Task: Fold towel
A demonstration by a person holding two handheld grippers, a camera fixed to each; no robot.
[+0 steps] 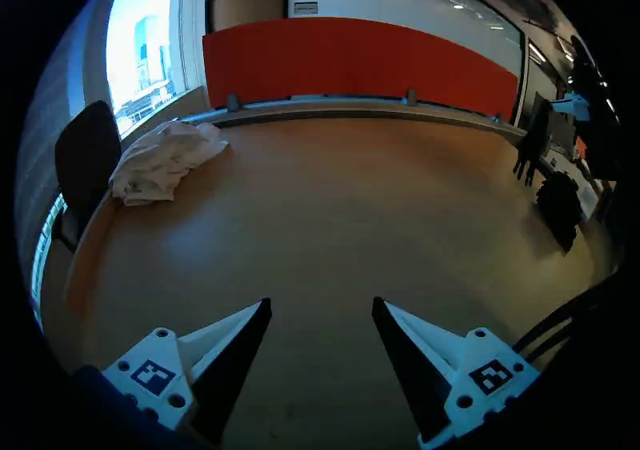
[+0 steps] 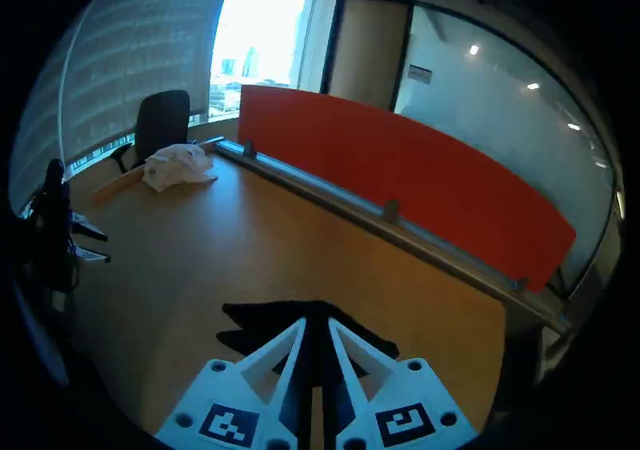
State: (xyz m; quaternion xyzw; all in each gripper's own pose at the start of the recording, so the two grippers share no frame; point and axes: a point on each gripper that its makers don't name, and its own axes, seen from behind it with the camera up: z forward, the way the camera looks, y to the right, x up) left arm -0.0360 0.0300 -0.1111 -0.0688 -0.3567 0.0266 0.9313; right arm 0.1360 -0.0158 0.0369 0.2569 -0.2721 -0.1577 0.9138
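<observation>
crumpled white cloth towel [image 1: 164,162] at upper left, by the wooden desk [image 1: 344,218] edge.
left gripper [image 1: 321,300] gapes wide, empty; right gripper [image 2: 317,320] nearly closed, gripping nothing; broad desktop lies between them and towel.

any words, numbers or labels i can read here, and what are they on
No text here can be read.
Small wall sign: too blurred to read.
Square markers on the left gripper and right gripper: black patterns, no words or numbers.
</observation>
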